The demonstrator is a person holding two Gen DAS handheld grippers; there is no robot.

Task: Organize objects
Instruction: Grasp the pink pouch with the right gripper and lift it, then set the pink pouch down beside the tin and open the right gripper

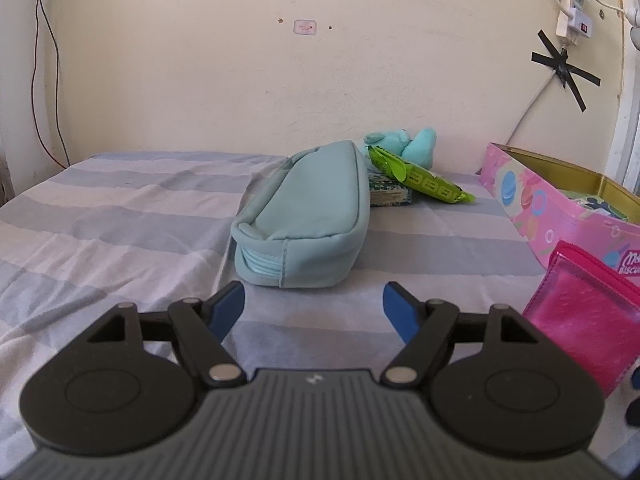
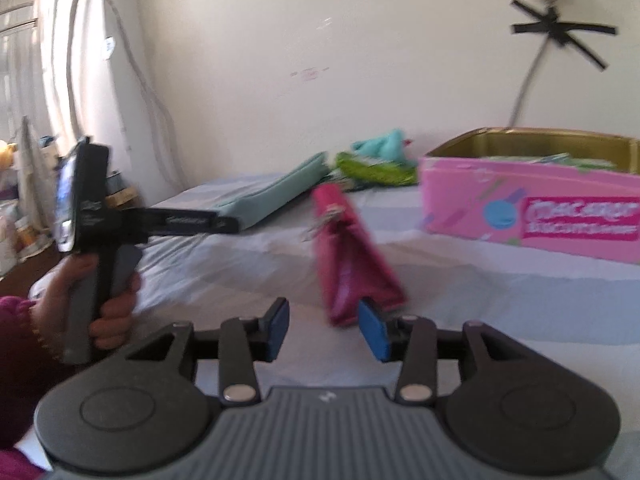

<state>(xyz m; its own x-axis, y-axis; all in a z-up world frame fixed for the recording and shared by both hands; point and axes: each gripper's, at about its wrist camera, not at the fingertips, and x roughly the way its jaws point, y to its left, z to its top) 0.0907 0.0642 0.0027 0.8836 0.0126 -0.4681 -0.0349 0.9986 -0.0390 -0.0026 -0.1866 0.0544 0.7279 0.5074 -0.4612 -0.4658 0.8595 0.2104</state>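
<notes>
Pink pouch on bed, beside tin | right gripper released, left gripper released | risk: my spread fingers nudge pouch, toppling it

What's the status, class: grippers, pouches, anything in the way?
Left gripper open, short of teal pouch. Right gripper open, pink pouch beside its right finger, not gripped. Pink box open, path unobstructed.

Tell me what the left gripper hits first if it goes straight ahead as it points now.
Most likely the near end of the teal pouch. It lies on the bed straight ahead of the open left gripper, with only bare sheet between. Depth is hard to judge.
</notes>
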